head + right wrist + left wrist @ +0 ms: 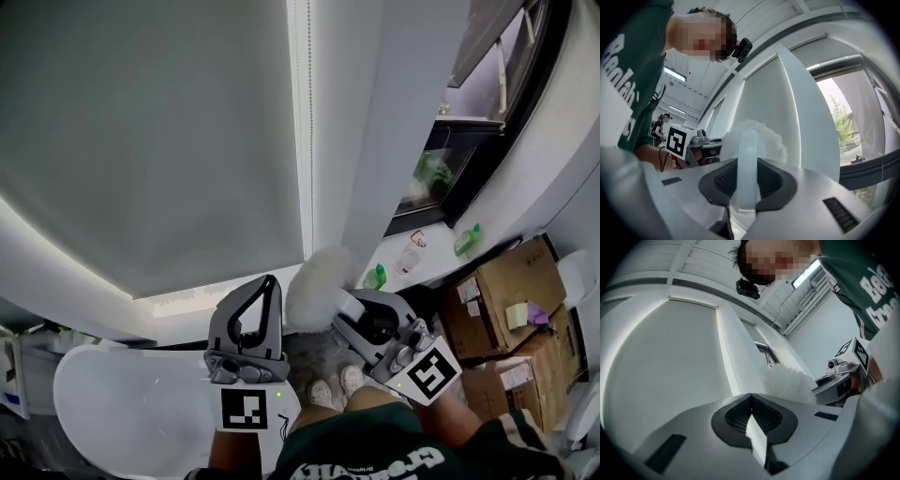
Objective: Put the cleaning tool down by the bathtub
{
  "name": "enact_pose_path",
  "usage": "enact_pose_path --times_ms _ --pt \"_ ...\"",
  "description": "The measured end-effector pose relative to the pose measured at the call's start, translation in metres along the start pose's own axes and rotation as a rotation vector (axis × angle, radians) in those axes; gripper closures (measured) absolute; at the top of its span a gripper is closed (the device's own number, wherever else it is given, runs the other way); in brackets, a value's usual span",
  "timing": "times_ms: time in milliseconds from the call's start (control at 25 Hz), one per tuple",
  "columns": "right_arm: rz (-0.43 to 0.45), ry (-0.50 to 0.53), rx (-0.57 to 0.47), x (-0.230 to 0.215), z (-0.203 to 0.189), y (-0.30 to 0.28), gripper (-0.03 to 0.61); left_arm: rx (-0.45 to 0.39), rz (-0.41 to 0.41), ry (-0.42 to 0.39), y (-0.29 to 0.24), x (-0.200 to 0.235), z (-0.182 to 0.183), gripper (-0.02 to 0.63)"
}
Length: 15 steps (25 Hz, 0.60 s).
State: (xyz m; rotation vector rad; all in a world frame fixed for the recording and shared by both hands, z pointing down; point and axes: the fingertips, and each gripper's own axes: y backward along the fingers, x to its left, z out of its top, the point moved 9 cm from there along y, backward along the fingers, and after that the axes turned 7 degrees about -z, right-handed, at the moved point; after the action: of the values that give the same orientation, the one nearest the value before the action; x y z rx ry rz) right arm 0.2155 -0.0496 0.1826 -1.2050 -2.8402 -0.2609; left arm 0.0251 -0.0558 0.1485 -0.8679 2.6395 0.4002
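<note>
Pinching the pale translucent plastic handle (747, 159) of a fluffy white duster (761, 136) between the pads of the right gripper (746, 180), with the fluff held out ahead in the air. Pressed together on nothing at the left gripper (751, 418), just beside that fluff. Below and to the left, near both, a white oval bathtub (103, 394); off to the right, green plastic bottles (375, 277) and brown cardboard boxes (502, 291)
</note>
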Motion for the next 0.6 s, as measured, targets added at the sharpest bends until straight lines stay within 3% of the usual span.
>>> enact_pose_path --times_ms 600 --pt "0.106 -0.059 -0.016 -0.045 -0.016 -0.024 0.486 0.097 0.121 0.007 -0.029 0.000 -0.014 0.606"
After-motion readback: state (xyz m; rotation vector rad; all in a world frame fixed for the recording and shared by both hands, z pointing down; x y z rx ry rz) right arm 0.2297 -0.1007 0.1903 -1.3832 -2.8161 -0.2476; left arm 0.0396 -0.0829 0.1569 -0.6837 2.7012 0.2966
